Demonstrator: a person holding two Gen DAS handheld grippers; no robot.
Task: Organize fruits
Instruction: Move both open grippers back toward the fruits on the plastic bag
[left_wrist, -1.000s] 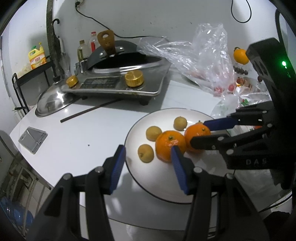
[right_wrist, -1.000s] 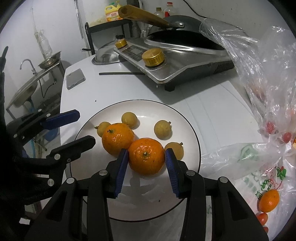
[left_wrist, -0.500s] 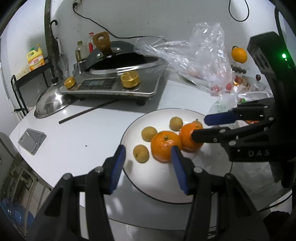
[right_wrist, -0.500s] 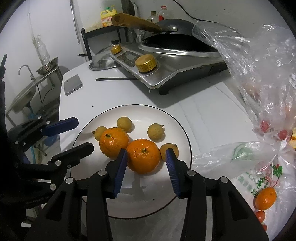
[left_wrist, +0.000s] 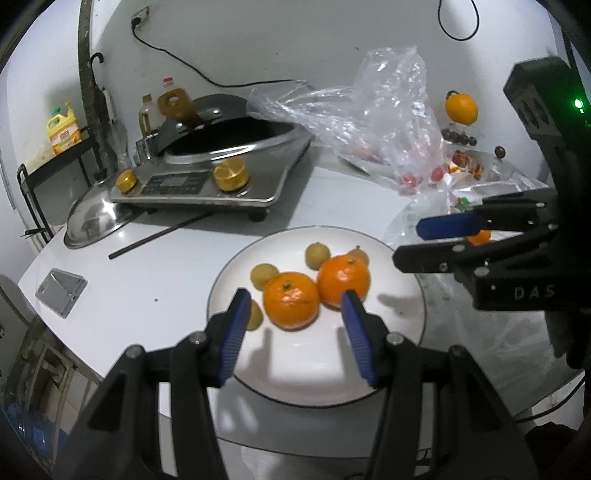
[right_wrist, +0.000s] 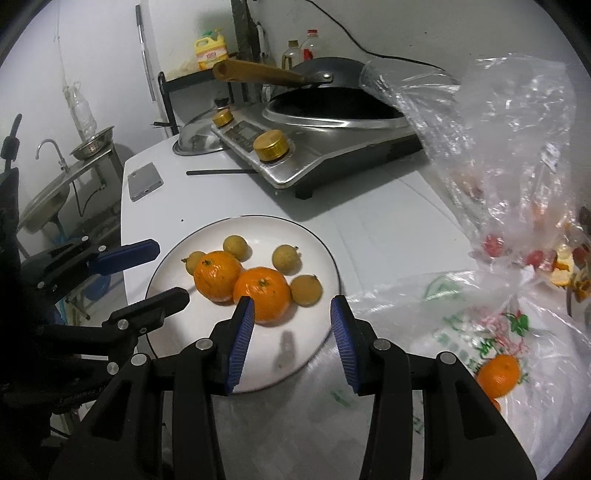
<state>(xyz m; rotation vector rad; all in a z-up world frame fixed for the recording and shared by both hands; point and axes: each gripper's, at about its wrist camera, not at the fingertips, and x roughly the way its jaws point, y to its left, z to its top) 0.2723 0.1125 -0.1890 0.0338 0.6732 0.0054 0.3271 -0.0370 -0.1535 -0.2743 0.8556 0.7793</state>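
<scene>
Cooker (right_wrist: 332, 147) behind plate (right_wrist: 314, 236), bags (right_wrist: 498, 184) alongside

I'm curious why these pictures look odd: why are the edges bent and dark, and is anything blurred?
Both views are fisheye: straight lines bow and corners go black. Left wrist view: the plate rim is slightly smeared, and the cooker glints. Right wrist view: the plastic bag glares white, its contents hazy.

A home kitchen, plainly: an induction cooker (right_wrist: 317, 155) sits on the white counter (right_wrist: 369, 221) with a dark wok (right_wrist: 332, 99) on it, a steel lid (left_wrist: 92, 221) beside it. Over at the left there's a sink (right_wrist: 44, 195) with a tap, and a yellow oil jug (right_wrist: 211, 53) on a rack.
</scene>
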